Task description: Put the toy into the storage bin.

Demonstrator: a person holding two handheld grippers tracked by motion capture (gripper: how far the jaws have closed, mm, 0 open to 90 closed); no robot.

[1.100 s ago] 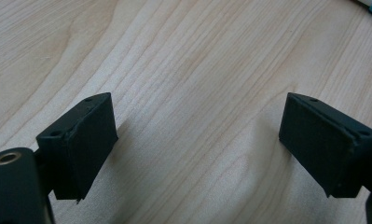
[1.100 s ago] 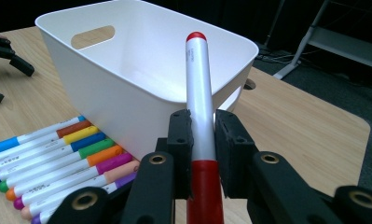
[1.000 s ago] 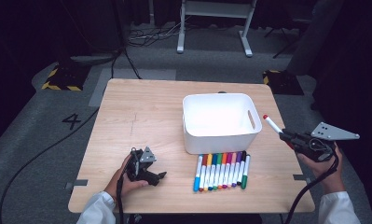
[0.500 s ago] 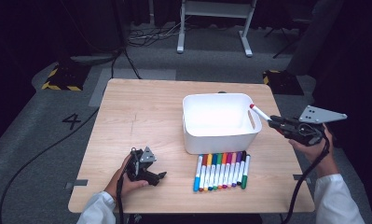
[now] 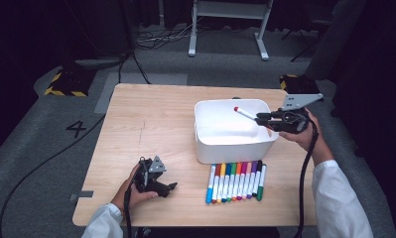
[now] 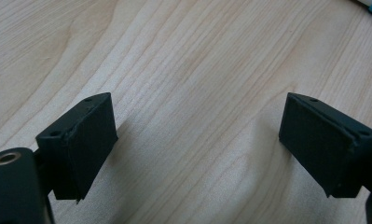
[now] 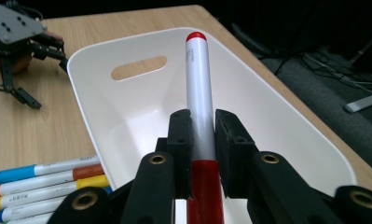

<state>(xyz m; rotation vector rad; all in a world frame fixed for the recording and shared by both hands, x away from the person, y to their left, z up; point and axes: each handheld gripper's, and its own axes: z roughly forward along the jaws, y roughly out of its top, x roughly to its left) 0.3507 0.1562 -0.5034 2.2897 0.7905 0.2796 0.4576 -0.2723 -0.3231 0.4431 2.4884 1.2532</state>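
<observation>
My right gripper [image 5: 262, 119] is shut on a red-capped white marker [image 5: 245, 114], holding it over the right part of the white bin [image 5: 205, 144]. In the right gripper view the marker [image 7: 198, 93] sticks out from between the jaws of the right gripper [image 7: 203, 140], above the bin's hollow [image 7: 141, 116]. A row of several coloured markers [image 5: 235, 181] lies on the table in front of the bin. My left gripper [image 5: 168, 188] rests on the table at the front left, open. Its view shows the left gripper [image 6: 197, 149] over bare wood with nothing between the jaws.
The wooden table [image 5: 151, 124] has bare room on its left and back. Cables [image 5: 36, 168] run across the grey floor at the left. A metal stand [image 5: 225, 25] is behind the table.
My right gripper has carried the red-capped marker leftward and slightly up, from beside the bin's right wall to over the bin. The left gripper has stayed in place.
</observation>
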